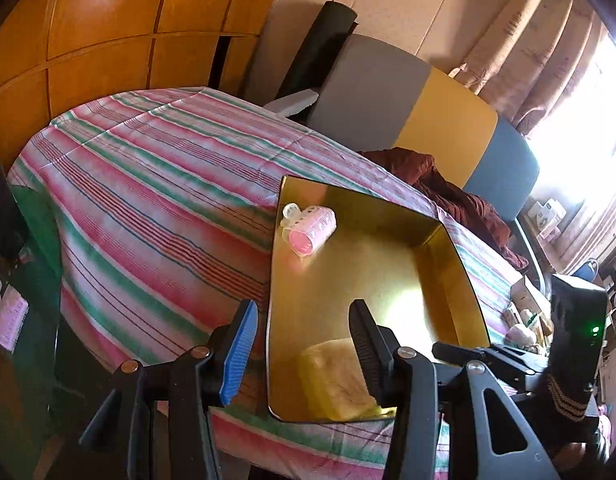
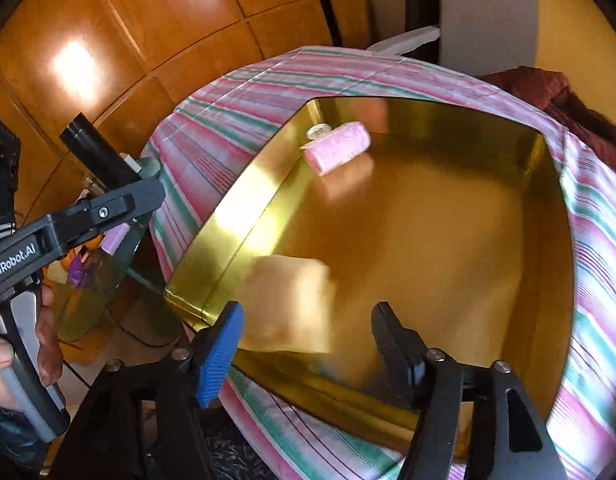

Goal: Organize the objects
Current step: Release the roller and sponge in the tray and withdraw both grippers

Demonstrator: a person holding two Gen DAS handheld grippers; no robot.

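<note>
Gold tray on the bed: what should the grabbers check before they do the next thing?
1. Left gripper open with nothing between its fingers: ok.
2. Right gripper open with nothing between its fingers: ok.
3. Pink hair roller lies inside the gold tray, near a far corner: ok.
4. Yellowish block lies inside the tray, at the near end: ok, though it looks blurred in the right wrist view.
5. Tray sits flat on the striped bedspread: cannot tell.
6. More things left to tidy on the bed: cannot tell.

Striped bedspread (image 1: pixel 156 184), wooden wardrobe (image 1: pixel 108 32), sunlit curtains (image 1: pixel 548 40)
</note>
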